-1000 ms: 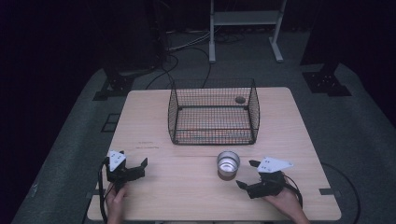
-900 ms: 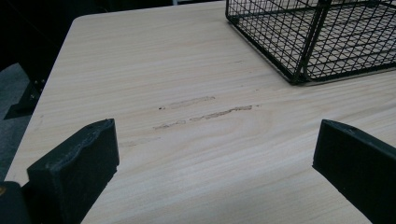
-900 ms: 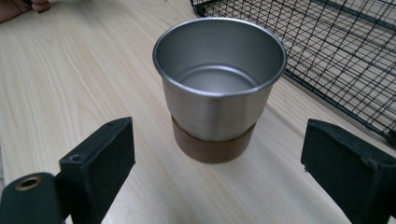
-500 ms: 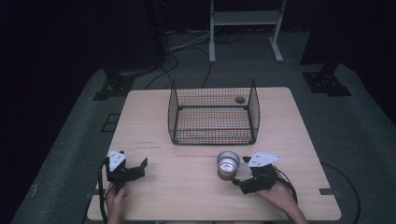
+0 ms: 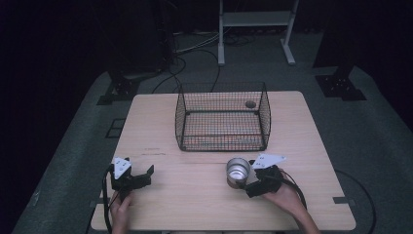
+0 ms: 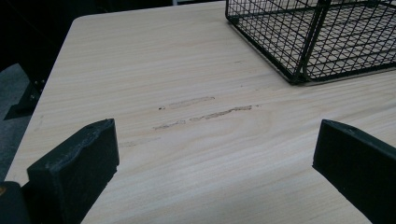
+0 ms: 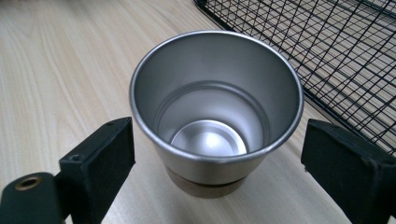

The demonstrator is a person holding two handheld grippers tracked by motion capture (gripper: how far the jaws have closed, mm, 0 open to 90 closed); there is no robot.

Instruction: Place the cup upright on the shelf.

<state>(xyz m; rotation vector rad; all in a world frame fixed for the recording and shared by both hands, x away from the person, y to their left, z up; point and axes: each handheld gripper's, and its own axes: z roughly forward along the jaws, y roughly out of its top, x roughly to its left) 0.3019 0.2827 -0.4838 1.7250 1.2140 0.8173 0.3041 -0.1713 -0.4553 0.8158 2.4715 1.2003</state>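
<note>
Spread wide, my right gripper is straddling the upright steel cup, sitting dead at twelve o'clock (basket beyond at one); my left gripper is idling open, farther off.

Pretty dim in the high view: table lit softly from above, everything past its far edge dropping into near black, whole shot soft and a bit grainy. Much brighter and sharper in both gripper views, wood grain crisp. Smooth glare on the far inside wall of the steel cup, bright spot on its bottom. Near jaws slightly blurred, shadows faint.
</note>
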